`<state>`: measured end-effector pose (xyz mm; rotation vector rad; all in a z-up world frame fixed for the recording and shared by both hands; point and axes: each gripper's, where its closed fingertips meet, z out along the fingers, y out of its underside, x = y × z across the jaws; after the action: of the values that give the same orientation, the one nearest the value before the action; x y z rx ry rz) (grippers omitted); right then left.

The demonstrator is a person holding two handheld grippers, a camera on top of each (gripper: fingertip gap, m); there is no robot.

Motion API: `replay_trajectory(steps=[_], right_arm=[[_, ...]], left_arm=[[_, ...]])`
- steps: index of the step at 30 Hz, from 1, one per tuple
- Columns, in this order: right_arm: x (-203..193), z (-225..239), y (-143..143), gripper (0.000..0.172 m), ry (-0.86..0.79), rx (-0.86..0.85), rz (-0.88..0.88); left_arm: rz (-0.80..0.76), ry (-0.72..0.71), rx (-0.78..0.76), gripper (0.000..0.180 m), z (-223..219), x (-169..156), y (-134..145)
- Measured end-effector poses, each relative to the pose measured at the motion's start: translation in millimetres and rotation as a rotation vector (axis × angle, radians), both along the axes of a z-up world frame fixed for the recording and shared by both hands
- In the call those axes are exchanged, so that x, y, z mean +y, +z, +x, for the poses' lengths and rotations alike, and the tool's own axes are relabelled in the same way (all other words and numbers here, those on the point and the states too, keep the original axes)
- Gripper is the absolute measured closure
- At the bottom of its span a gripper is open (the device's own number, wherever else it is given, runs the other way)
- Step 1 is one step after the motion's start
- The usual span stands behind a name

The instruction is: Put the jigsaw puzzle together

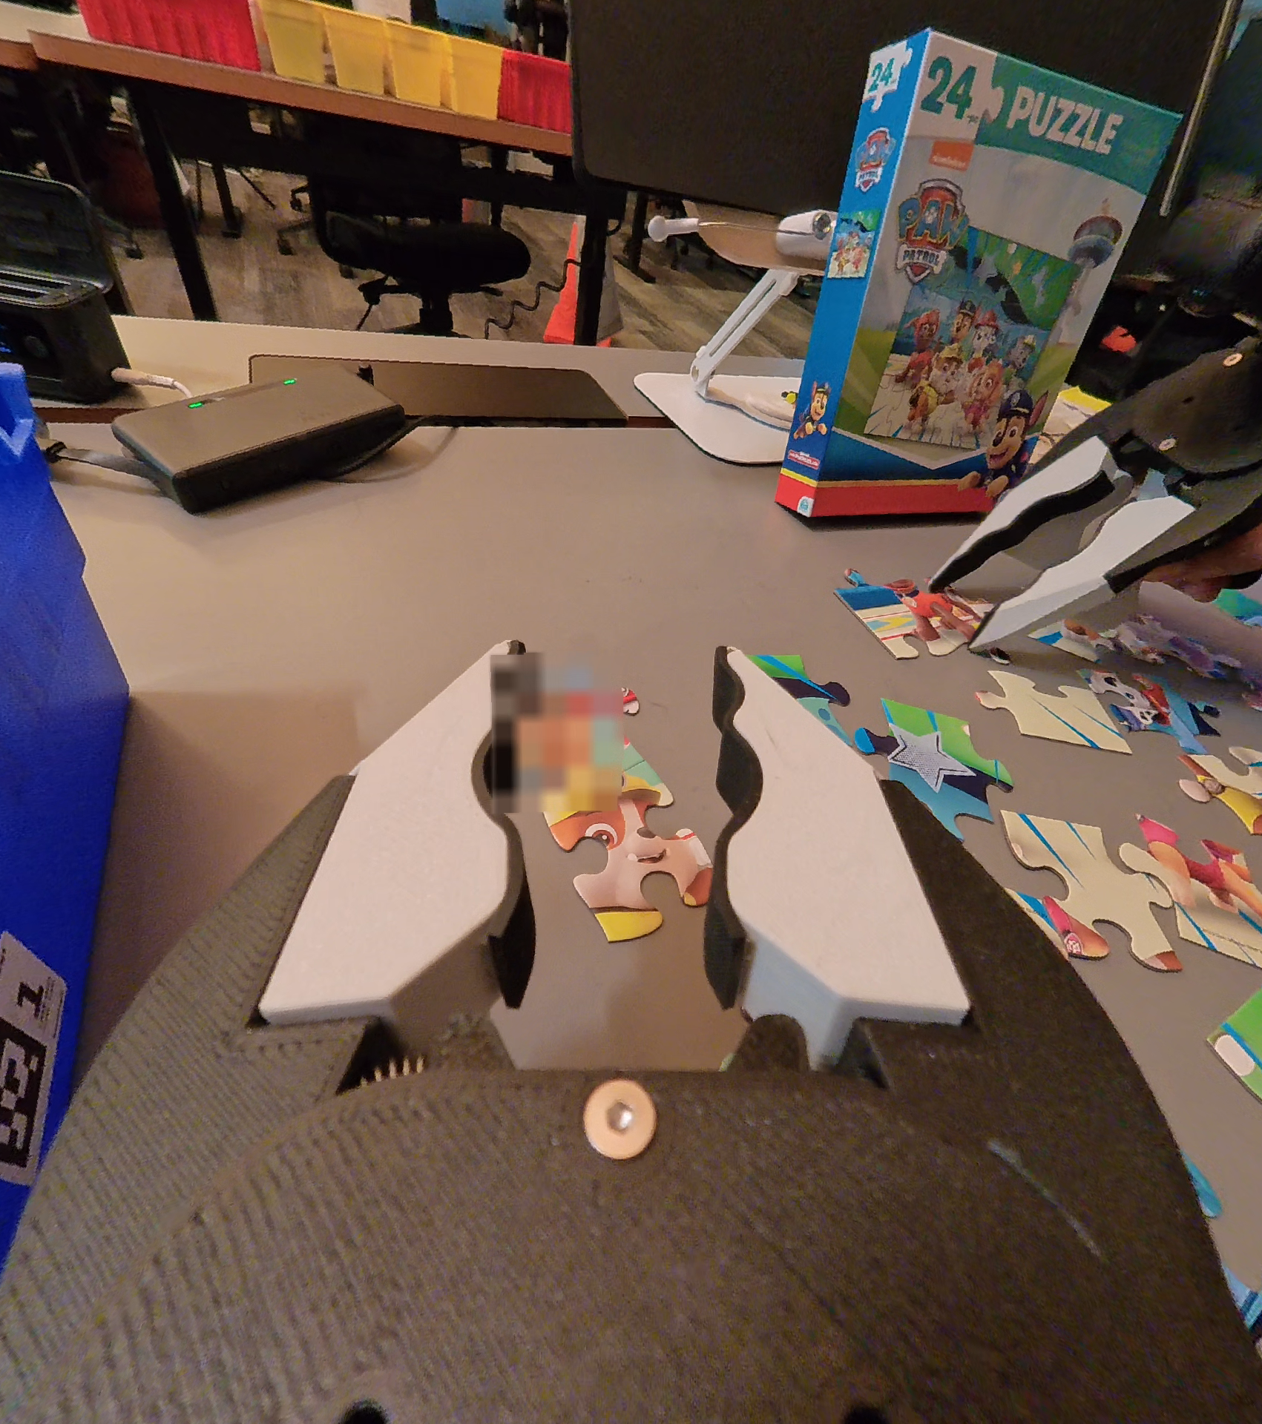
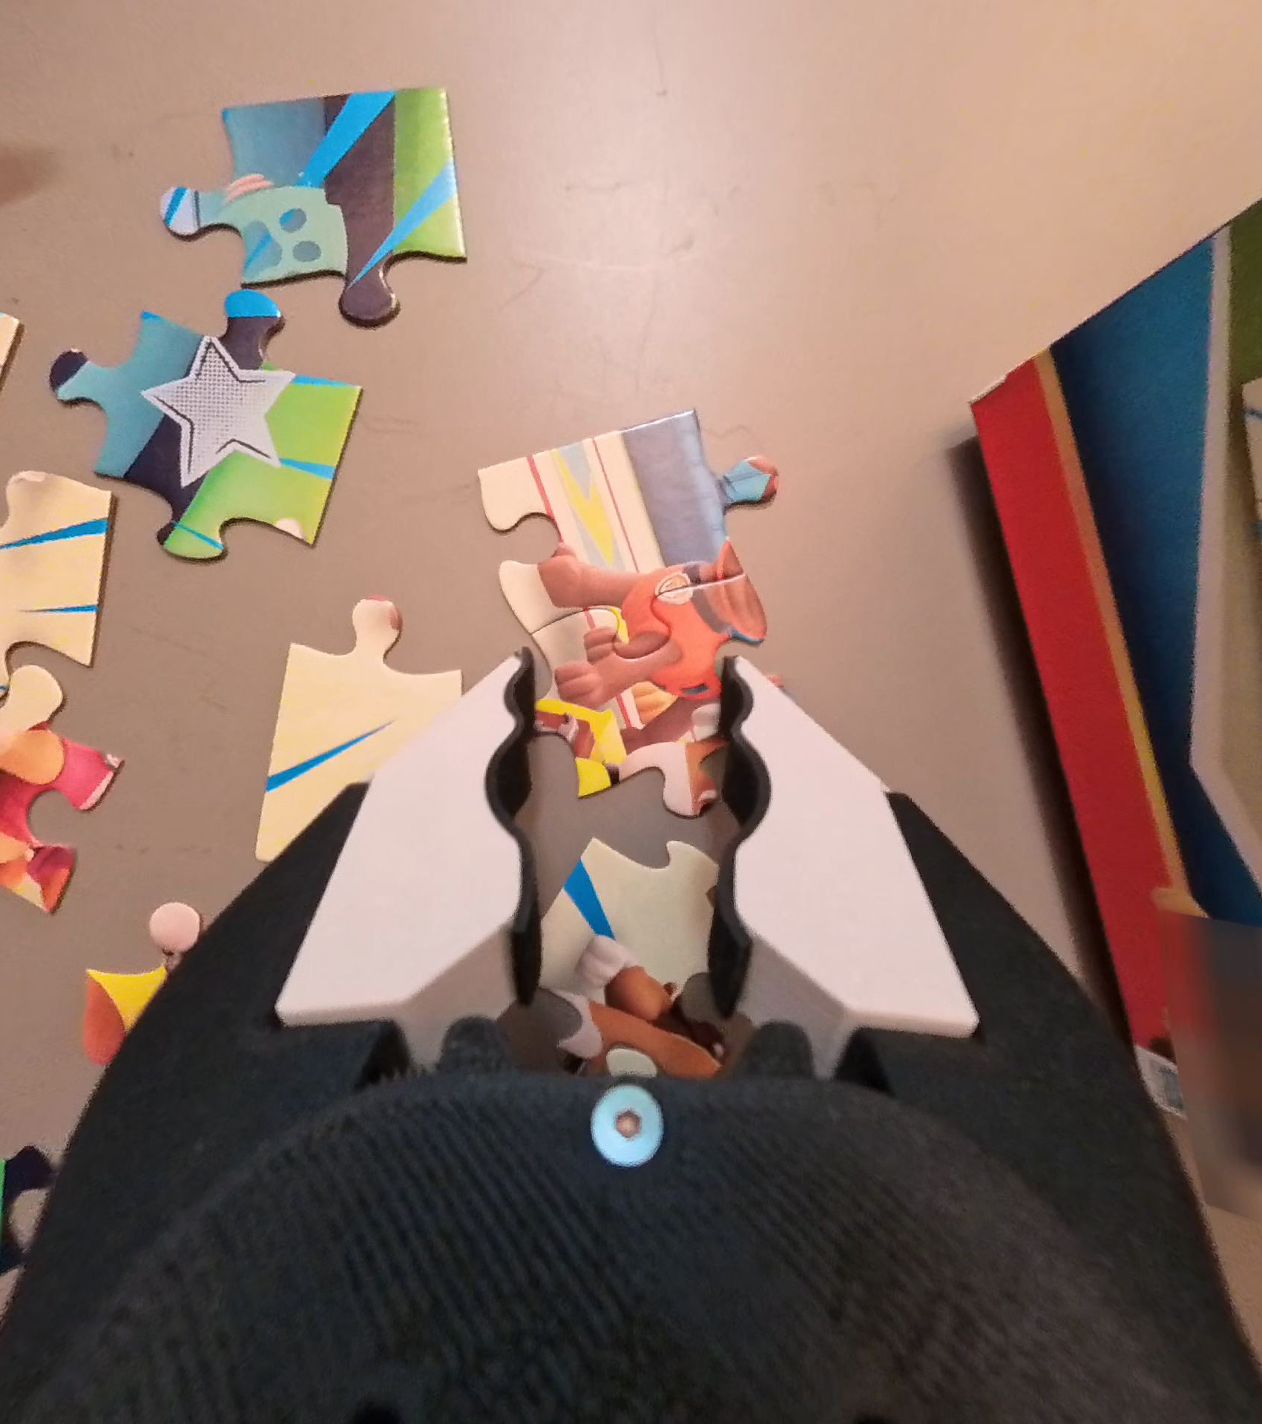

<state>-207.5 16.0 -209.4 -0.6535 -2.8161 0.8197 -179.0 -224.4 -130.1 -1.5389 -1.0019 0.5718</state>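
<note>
Two hand-held grippers work over a grey counter [image 1: 458, 586] strewn with cartoon jigsaw pieces. The left gripper [image 1: 616, 651] hovers with its jaws released and nothing between the pads; on the counter below the gap lies a puppy-face puzzle piece [image 1: 635, 863], partly covered by a mosaic patch. Ahead of it the counter runs bare to a black power bank [image 1: 257, 439], leaving open room. A blue bin [image 1: 3, 693] walls off its left side.

The right gripper [image 2: 627, 666], seen side-on from the left wrist view with its fingertips down at the counter, also stands with jaws released. Its tips straddle the near end of a joined pair of pieces [image 2: 635, 586] showing an orange-clad puppy on cream, yellow and blue stripes; the pads flank the cardboard, and whether they touch it cannot be told. The upright puzzle box [image 1: 982, 293] stands close on its right, its red base edge near the joined pieces. To the left lie a star piece [image 2: 211, 424], a green-and-teal piece [image 2: 335, 193] and a cream piece with a blue streak [image 2: 335, 732], each apart.
</note>
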Motion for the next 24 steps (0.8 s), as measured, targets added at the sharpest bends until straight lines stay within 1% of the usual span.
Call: replay_trajectory(steps=[11,14,16,19,22,24], right_arm=[[-7.4,-7.4,0.1,0.126,0.010,0.007,-0.014],[-8.9,-8.5,5.0,0.125,0.026,0.027,-0.019],[-10.1,-7.3,16.1,0.123,0.021,0.038,-0.051],[-7.0,4.8,40.5,0.123,0.003,0.068,-0.130],[6.3,32.6,61.7,0.123,-0.026,0.113,-0.186],[19.1,54.5,75.5,0.122,-0.058,0.180,-0.221]], left_arm=[[-0.001,-0.002,0.000,0.134,0.2,0.1,0.1],[-0.013,-0.001,0.010,0.134,0.9,0.9,0.6],[-0.008,0.001,0.009,0.134,0.7,0.2,0.9],[0.009,0.006,0.009,0.134,0.5,-1.6,1.8],[0.017,0.008,0.016,0.134,0.9,-2.6,3.3],[0.013,0.004,0.027,0.134,1.7,-1.7,4.4]])
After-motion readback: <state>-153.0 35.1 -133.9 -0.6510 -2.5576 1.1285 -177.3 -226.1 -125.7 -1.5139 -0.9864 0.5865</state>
